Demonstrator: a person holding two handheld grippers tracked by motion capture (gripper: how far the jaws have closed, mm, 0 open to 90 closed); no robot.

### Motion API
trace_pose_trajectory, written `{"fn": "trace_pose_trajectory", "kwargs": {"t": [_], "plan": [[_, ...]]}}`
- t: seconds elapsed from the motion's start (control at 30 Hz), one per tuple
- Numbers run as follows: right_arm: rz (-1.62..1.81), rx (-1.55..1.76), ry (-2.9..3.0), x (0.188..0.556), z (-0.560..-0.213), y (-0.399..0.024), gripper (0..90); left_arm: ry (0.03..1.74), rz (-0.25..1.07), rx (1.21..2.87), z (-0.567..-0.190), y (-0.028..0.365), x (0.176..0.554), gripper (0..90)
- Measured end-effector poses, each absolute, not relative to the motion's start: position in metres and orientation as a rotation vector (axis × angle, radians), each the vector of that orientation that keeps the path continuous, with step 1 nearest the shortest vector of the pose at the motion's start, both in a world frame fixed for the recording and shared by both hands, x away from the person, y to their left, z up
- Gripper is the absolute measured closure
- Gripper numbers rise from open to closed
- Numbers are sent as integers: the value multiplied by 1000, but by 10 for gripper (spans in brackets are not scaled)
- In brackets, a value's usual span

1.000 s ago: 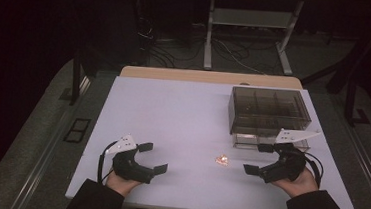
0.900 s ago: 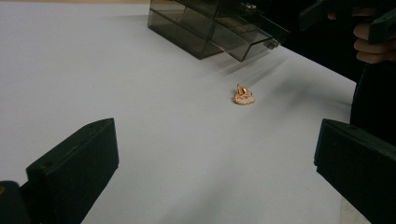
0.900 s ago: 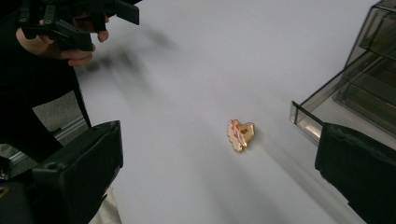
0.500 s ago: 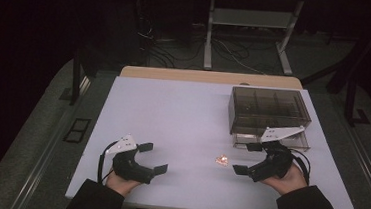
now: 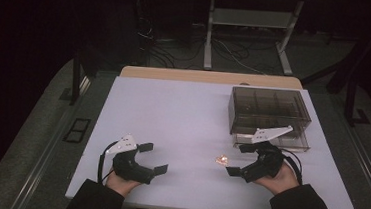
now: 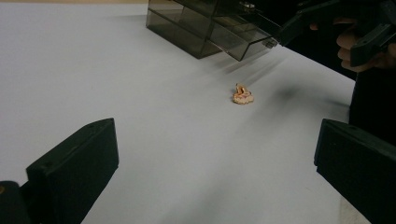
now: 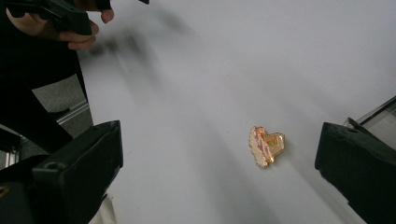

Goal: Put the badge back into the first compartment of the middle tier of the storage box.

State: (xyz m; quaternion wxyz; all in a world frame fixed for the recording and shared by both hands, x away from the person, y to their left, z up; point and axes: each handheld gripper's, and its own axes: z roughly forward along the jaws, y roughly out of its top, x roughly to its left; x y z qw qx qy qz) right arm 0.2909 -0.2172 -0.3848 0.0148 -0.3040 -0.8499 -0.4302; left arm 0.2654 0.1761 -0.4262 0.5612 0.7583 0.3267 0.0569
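A small heart-shaped gold-and-pink ornament (image 5: 221, 160) is seen lying flat on the white table top (image 5: 182, 119), towards the person's right and just in front of the smoke-grey clear plastic drawer box (image 5: 268, 111), from which it is set a little apart. In the right gripper view the ornament (image 7: 266, 146) is framed between the two black jaws, nearer the right-hand one, and nothing is touching it. The right gripper (image 5: 243, 160) is held low over the table just beside the ornament, its jaws spread wide with nothing between them. One lower drawer of the box is drawn out towards the person, close by the right gripper. The left gripper (image 5: 152, 157) is rested well apart from the ornament at the near left of the table, its jaws likewise spread and empty. In the left gripper view the ornament (image 6: 243, 95) is shown farther off, with the box (image 6: 210, 28) behind it.
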Motion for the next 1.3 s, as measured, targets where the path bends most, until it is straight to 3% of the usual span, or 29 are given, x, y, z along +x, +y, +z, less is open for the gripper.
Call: {"fn": "trace_pose_trajectory", "kwargs": {"t": [1.3], "plan": [[-1116,-1001,-2664,309,-430,-189,6,755,133,1784,-426,176,265,0]]}}
